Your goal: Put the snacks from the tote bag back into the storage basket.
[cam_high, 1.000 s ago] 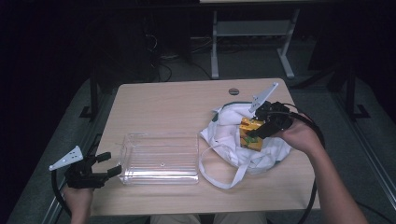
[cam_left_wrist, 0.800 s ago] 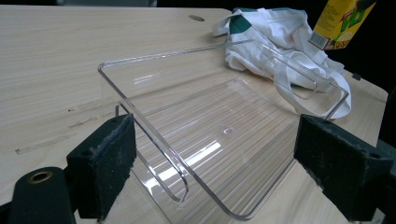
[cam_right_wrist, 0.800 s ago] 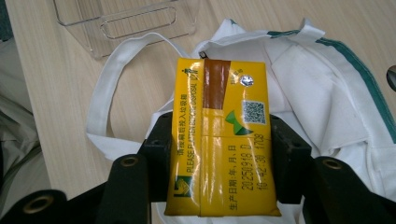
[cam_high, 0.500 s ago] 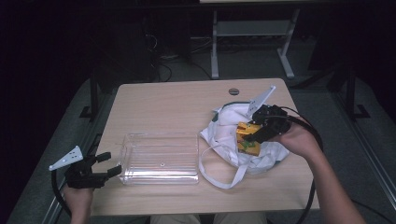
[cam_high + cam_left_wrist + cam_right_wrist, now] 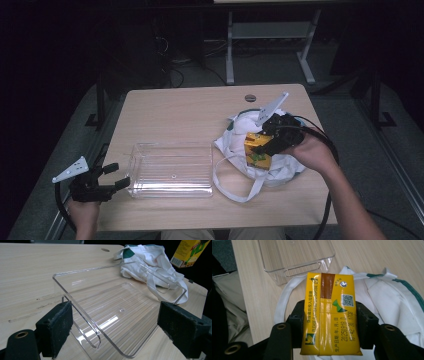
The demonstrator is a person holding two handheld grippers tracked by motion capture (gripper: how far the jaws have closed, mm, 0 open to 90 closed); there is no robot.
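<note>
Counting as we go: we've got one wooden table [image 5: 175, 120] in the high view. On it we count one clear plastic tray [image 5: 170, 170], and just one. We see one white cloth bag [image 5: 280, 167] with green trim, crumpled at the right. One yellow drink carton [image 5: 329, 315] too; that's the single box we can find. Grippers, we make it two: the left gripper [image 5: 114, 176] and the right gripper [image 5: 260, 145]. Hands, two as well, one per gripper. One small round grommet [image 5: 250, 98] sits in the tabletop near the far edge.
</note>
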